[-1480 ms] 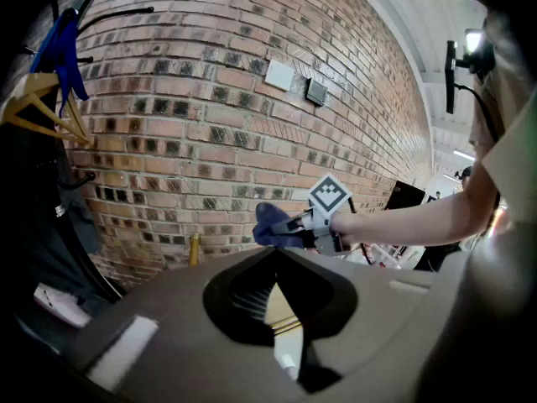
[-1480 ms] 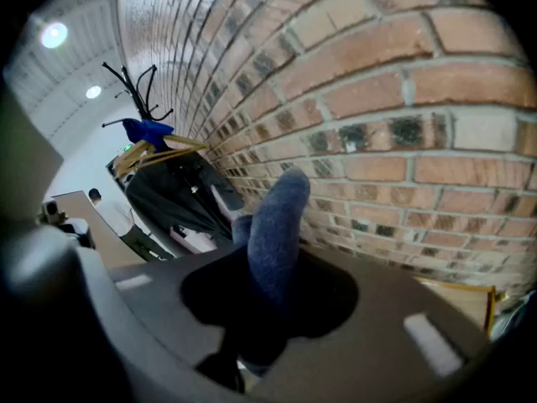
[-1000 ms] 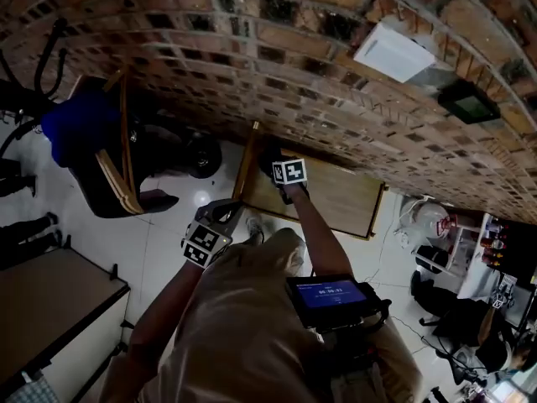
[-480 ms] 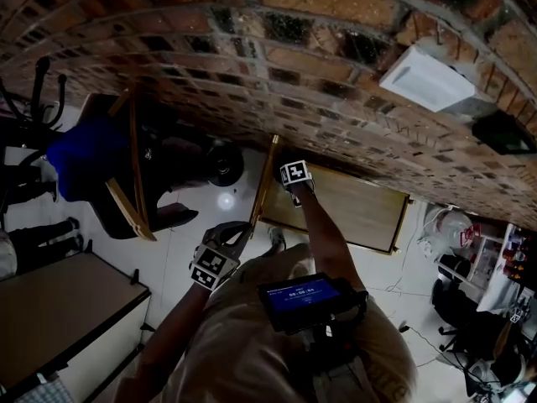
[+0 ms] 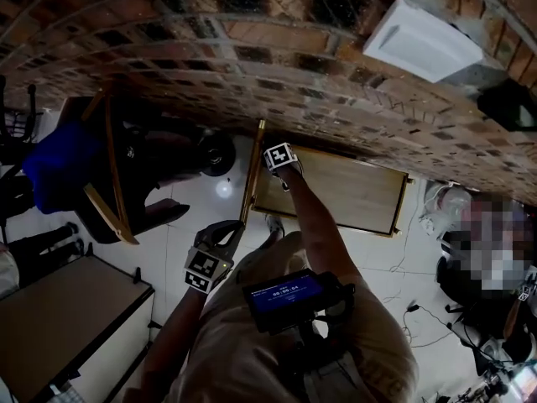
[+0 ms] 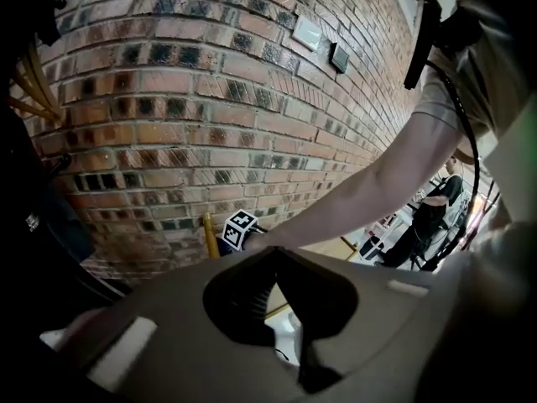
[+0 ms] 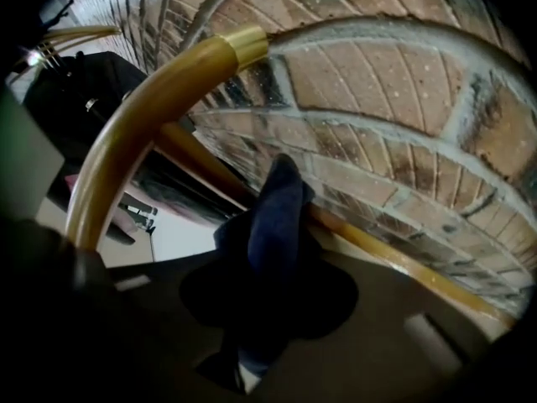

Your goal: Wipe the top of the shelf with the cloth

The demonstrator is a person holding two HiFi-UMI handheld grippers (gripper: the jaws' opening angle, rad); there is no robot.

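Note:
The shelf's wooden top (image 5: 344,196) lies against the brick wall (image 5: 252,65), seen from above. My right gripper (image 5: 281,164) is at its back left corner, near the yellow wooden rail (image 5: 250,175). In the right gripper view the right gripper (image 7: 264,284) is shut on a dark blue cloth (image 7: 273,225), which sticks up between the jaws by the rail (image 7: 143,116) and the bricks. My left gripper (image 5: 210,254) hangs off the shelf, lower left, over the floor. In the left gripper view the left gripper (image 6: 277,259) is shut with nothing in it.
A wooden chair (image 5: 109,183) draped with blue fabric (image 5: 59,162) stands left of the shelf. A dark table (image 5: 50,309) fills the lower left. A white box (image 5: 428,40) is mounted on the wall. A screen device (image 5: 281,296) hangs on the person's chest.
The right gripper with the cloth has shifted a little towards the shelf's left edge. The left gripper has hardly moved. The head view has swung slightly.

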